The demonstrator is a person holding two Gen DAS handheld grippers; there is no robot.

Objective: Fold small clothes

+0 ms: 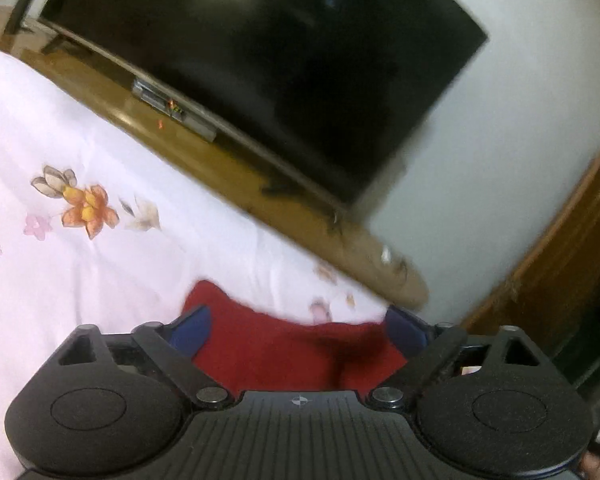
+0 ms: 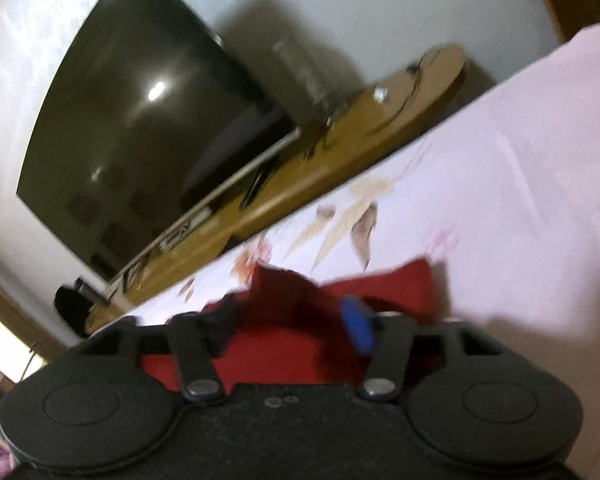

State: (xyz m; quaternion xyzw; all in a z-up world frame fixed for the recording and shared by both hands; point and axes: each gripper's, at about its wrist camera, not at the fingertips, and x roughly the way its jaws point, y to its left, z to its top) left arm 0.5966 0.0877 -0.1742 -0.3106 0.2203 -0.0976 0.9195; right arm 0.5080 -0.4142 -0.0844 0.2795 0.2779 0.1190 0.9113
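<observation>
A small red garment (image 1: 284,344) lies on a pale pink bedsheet with flower prints (image 1: 80,240). In the left wrist view my left gripper (image 1: 298,330) is open, its blue-padded fingers (image 1: 194,328) spread wide either side of the red cloth, just above it. In the right wrist view, which is blurred, the red garment (image 2: 300,344) lies bunched under my right gripper (image 2: 292,324). Its fingers (image 2: 356,326) stand apart over the cloth, and a raised dark red fold (image 2: 284,280) sits between them. I cannot tell whether they touch the cloth.
A large dark television (image 1: 280,64) stands on a long wooden cabinet (image 1: 204,160) just past the bed's far edge, with a small set-top box (image 1: 172,108) under it. A wooden door (image 1: 572,264) is at the right. The sheet (image 2: 520,200) spreads out to the right.
</observation>
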